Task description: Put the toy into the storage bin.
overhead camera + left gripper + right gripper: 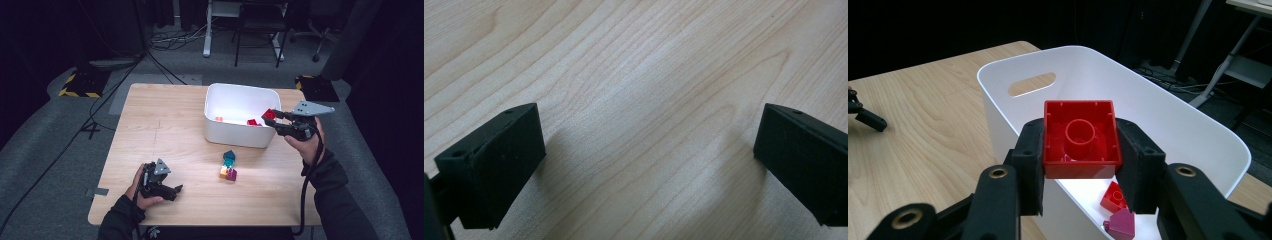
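Note:
My right gripper (273,118) hovers over the right end of a white bin (242,89), shut on a red brick (269,114). In the right gripper view the red brick (1079,137) sits pinched between both pads with its hollow underside facing the camera, above the bin (1173,130). Down inside lie another red brick (1115,196) and a magenta piece (1120,225). My left gripper (173,191) rests low near the table's front left. Its jaws stand wide apart over bare wood (649,75) in the left gripper view, with nothing between them.
A small cluster of bricks (228,166), teal, orange and magenta, lies on the wooden table (165,130) just in front of the bin. A red brick (251,122) and a small orange piece (218,119) lie in the bin. Dark floor, cables and chair legs surround the table.

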Demonstrator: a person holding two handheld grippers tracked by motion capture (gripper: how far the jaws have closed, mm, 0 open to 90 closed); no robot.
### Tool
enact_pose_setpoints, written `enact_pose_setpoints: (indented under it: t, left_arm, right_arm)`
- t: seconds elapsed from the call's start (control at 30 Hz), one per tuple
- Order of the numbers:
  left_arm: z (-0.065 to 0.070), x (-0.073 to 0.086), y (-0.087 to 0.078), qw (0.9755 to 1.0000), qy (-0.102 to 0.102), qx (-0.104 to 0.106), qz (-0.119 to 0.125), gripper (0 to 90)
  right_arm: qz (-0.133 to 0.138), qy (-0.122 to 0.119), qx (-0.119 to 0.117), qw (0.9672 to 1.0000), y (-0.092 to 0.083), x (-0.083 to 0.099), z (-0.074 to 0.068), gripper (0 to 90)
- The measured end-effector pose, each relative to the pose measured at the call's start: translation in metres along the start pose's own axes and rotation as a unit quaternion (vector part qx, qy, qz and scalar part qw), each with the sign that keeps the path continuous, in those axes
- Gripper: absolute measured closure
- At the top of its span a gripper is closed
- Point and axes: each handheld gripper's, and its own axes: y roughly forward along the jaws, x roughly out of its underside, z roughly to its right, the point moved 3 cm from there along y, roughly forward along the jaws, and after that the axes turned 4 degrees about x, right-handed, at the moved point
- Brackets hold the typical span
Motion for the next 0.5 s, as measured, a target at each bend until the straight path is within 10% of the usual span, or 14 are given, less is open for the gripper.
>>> enact_pose_setpoints:
  t: [0.5]
  left_arm:
    - [0.000, 0.000, 0.000, 1.0000, 0.000, 0.000, 0.000, 0.3]
  right_arm:
    - [-0.020, -0.004, 0.012, 0.9997, 0.024, -0.006, 0.006, 59.3]
